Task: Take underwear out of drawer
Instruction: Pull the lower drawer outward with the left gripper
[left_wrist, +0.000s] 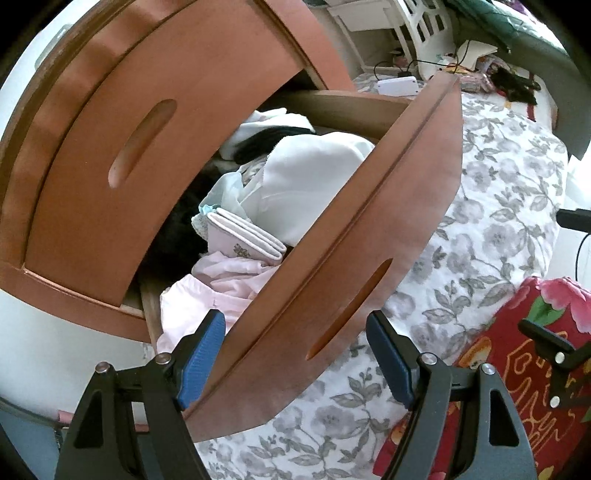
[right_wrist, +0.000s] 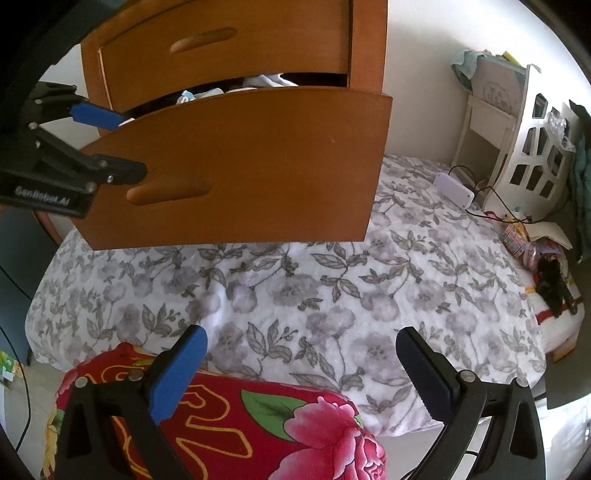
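A bed (right_wrist: 332, 295) with a grey floral cover fills most of the right wrist view, and at its head edge stands a wooden chest (right_wrist: 236, 44) whose lower drawer (right_wrist: 258, 162) is pulled out over the mattress, presumably so its contents can be reached from above. A red flowered blanket (right_wrist: 258, 424) lies folded at the near edge of the bed, just under the right gripper (right_wrist: 301, 373), which hangs above the bedding with its fingers (right_wrist: 177, 373) spread wide and holding nothing; it looks parked out of the way while the other hand works. The left gripper (left_wrist: 295, 354) sits at the drawer's front panel (left_wrist: 369, 229), its fingers (left_wrist: 203, 354) released and empty, one on the inside of the panel over the clothes and the other on the outside near the slot handle (left_wrist: 351, 317), so the panel stands between them without being gripped. The opening is already wide enough, and the next step is judged to be reaching in. The underwear (left_wrist: 236, 284) lies inside the drawer as a loose heap of pale pink and white garments, with a folded pink piece (left_wrist: 243, 240) on top, close to the inner finger; dark items sit deeper towards the back. Soft, tangled fabric like this may drag neighbours along when lifted.
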